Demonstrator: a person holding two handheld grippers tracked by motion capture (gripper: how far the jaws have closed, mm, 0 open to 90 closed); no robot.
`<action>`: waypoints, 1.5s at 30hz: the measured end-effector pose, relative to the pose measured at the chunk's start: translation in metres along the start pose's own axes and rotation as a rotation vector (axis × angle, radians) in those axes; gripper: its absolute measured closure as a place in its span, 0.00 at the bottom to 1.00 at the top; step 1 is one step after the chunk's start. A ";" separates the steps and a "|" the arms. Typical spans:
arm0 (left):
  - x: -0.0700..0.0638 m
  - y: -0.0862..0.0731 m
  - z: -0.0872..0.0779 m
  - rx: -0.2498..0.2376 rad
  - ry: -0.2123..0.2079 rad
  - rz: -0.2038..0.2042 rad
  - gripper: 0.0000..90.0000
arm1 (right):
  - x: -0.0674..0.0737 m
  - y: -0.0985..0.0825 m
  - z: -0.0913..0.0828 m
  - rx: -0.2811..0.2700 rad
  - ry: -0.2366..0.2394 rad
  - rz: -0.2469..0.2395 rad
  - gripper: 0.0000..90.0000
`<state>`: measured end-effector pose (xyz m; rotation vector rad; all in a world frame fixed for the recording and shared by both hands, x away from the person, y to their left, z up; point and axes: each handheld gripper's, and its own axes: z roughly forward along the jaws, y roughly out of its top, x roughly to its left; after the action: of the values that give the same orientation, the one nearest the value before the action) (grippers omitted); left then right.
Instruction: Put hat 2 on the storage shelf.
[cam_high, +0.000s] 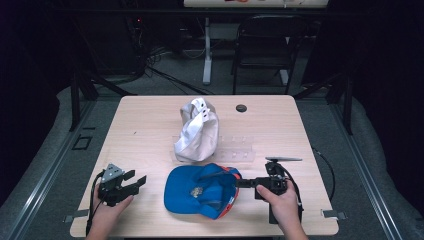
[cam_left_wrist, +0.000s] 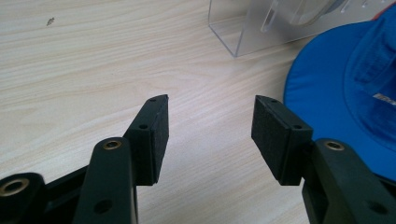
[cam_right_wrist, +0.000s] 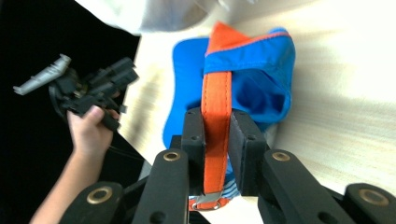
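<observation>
Currently, the right gripper (cam_right_wrist: 217, 140) is clamped on the orange strap (cam_right_wrist: 216, 100) of the blue cap (cam_high: 201, 190), with both pads pressed against the strap. The cap is positioned near the front edge of the table (cam_high: 150, 125), around its middle. The left gripper (cam_left_wrist: 210, 130) is held with its jaws apart and nothing between them, over bare wood toward the front left corner, just beside the cap's brim. A white cap (cam_high: 197, 131) is seated on a clear stand (cam_high: 240, 149) behind the blue cap, near the table's centre.
</observation>
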<state>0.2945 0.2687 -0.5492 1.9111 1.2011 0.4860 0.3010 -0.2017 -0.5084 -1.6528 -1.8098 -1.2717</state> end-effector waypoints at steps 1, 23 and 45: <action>0.000 0.000 0.000 0.001 0.000 0.000 0.52 | 0.003 0.003 -0.006 -0.001 -0.008 0.000 0.86; 0.005 0.000 -0.004 0.001 -0.004 -0.011 0.54 | 0.042 0.046 -0.031 0.017 0.377 0.150 0.86; 0.006 0.000 -0.004 -0.003 -0.002 -0.006 0.54 | 0.069 0.067 -0.063 -0.053 0.376 0.155 0.86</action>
<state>0.2946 0.2753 -0.5470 1.9043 1.2037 0.4826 0.3282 -0.2184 -0.3980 -1.4308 -1.4103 -1.4556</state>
